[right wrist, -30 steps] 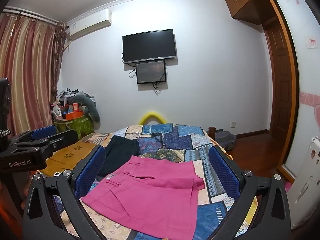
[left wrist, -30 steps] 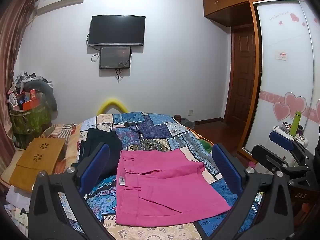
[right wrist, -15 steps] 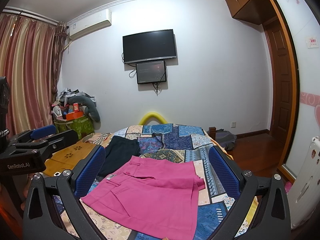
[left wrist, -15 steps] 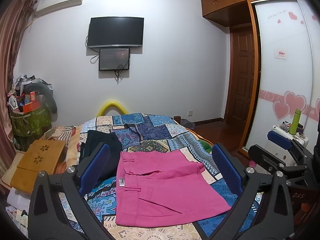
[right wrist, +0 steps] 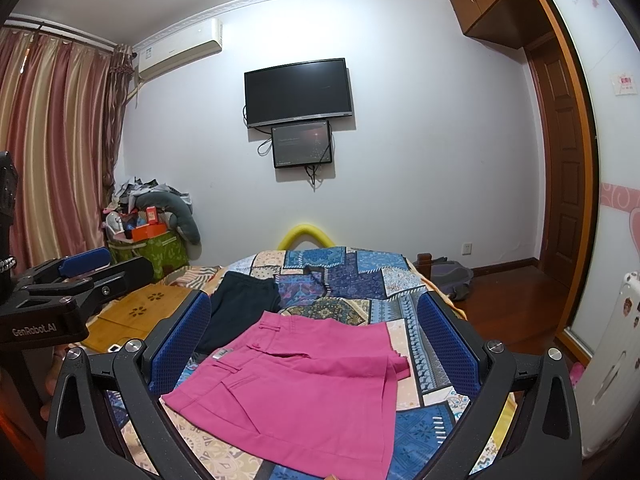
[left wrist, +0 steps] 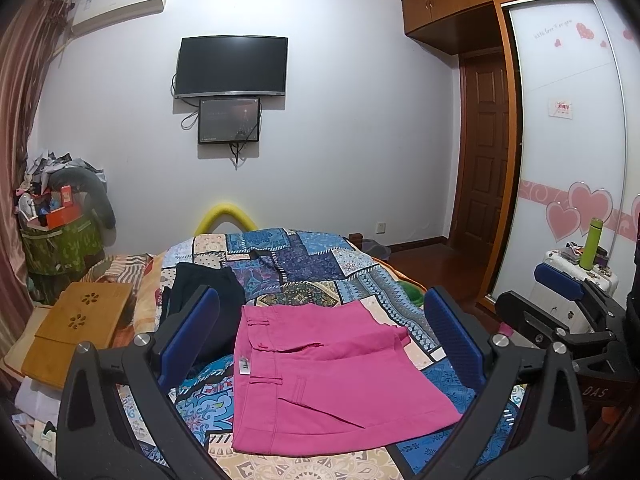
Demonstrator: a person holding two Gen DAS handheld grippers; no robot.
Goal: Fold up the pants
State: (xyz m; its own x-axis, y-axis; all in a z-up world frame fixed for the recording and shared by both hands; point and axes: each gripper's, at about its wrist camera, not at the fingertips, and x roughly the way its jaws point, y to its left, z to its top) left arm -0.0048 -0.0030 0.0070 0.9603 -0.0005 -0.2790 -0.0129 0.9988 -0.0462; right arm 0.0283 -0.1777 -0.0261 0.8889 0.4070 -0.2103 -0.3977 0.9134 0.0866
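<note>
Pink pants (left wrist: 320, 384) (right wrist: 304, 388) lie folded into a flat rectangle on the patchwork bedspread (left wrist: 304, 264) (right wrist: 384, 280). Their waistband with belt loops is on the left side, and a small corner of fabric sticks out at the far right. My left gripper (left wrist: 322, 338) hovers open above the pants with nothing between its blue pads. My right gripper (right wrist: 314, 344) is also open and empty, raised over the same garment. Each gripper shows at the edge of the other's view.
A dark folded garment (left wrist: 200, 292) (right wrist: 244, 304) lies just behind the pink pants on the left. A wooden lap tray (left wrist: 76, 332) rests at the bed's left side. A white suitcase with a green bottle (left wrist: 592, 242) stands at the right. A TV (left wrist: 232, 66) hangs on the wall.
Both views have drifted only slightly. The pants lie as before and both grippers stay open.
</note>
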